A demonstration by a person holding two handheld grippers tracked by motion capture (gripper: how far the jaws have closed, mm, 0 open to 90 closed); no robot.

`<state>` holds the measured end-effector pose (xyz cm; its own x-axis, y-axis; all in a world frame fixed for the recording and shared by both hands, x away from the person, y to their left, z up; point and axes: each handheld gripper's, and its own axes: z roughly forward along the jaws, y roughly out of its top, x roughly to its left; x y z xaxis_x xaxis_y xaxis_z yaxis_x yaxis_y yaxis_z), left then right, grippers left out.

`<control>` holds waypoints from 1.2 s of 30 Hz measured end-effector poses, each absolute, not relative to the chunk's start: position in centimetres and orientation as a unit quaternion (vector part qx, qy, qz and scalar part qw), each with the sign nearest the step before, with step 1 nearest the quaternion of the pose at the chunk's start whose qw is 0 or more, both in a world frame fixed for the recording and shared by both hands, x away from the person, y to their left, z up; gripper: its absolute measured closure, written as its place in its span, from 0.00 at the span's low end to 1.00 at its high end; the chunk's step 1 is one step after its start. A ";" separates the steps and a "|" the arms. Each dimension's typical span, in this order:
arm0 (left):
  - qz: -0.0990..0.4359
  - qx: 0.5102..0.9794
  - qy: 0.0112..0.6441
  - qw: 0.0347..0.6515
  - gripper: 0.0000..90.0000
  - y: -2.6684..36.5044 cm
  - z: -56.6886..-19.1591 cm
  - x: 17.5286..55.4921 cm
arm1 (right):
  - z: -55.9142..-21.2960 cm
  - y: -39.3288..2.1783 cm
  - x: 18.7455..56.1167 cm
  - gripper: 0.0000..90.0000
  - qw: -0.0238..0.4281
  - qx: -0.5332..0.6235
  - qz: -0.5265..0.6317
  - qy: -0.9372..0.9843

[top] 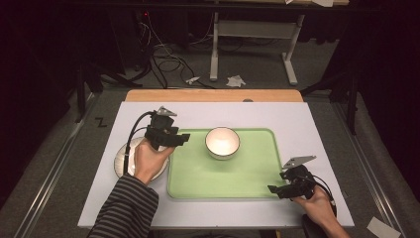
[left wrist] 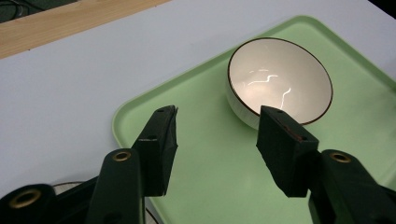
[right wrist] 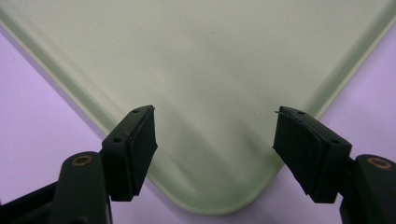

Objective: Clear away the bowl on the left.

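Observation:
A white bowl with a dark rim (top: 222, 142) (left wrist: 279, 80) stands upright at the back middle of a light green tray (top: 198, 173) (left wrist: 215, 158) (right wrist: 205, 70). My left gripper (top: 184, 139) (left wrist: 217, 135) hovers over the tray's back left corner, open, with nothing between its jaws; the bowl lies just beyond them. My right gripper (top: 273, 189) (right wrist: 214, 140) is open over the tray's near right corner, also empty. A white plate (top: 120, 159) rests on the table left of the tray, partly hidden under my left hand.
The tray sits on a white sheet (top: 297, 124) covering the table, with a wooden strip (top: 213, 95) along the far edge. Beyond the table are a floor with cables (top: 163, 59), crumpled paper (top: 236, 81) and a white desk frame (top: 252, 29).

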<state>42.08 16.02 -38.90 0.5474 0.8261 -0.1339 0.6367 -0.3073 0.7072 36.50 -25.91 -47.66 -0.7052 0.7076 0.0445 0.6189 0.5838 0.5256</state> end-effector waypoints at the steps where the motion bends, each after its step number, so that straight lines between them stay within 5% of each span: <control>1: 0.129 0.799 0.458 0.368 0.53 16.1 -38.9 42.0 | -47.6 -25.9 36.5 0.35 0.087 0.375 0.258 0.886; 36: 0.131 0.788 0.454 0.395 0.52 19.1 -39.3 36.7 | -47.6 -25.9 36.4 0.35 0.086 0.378 0.262 0.884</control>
